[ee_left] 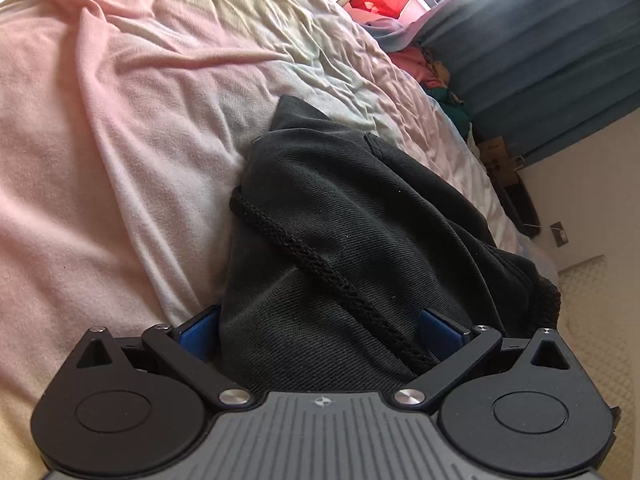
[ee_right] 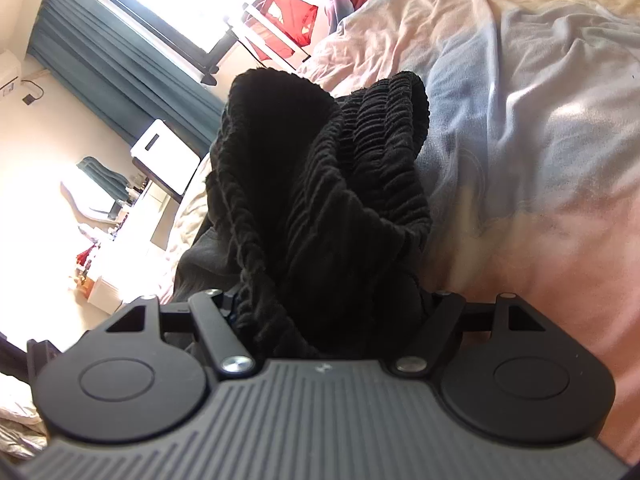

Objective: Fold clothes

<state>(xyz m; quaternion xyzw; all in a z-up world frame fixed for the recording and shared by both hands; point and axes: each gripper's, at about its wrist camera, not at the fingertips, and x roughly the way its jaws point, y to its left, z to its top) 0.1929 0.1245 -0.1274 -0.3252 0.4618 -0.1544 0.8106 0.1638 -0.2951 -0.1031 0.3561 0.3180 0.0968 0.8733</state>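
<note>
A black garment (ee_left: 360, 216) with a braided drawcord (ee_left: 304, 256) lies bunched on the bed sheet (ee_left: 120, 128). In the left wrist view its cloth fills the gap between the blue pads (ee_left: 198, 330) of my left gripper (ee_left: 320, 328), which is shut on it with jaws wide. Folds run from the jaws out over the bed. In the right wrist view the ribbed elastic waistband (ee_right: 360, 152) of the black garment stands up in a thick bundle from my right gripper (ee_right: 332, 300). That gripper is shut on the bundle, and the cloth hides its fingertips.
The wrinkled pink, white and pale blue sheet (ee_right: 540, 120) covers the bed. Blue curtains (ee_left: 560, 52) hang by a bright window (ee_right: 168, 4). A drying rack with a red item (ee_right: 288, 20) stands beyond the bed. Colourful clothes (ee_left: 432, 72) pile at the bed's far edge.
</note>
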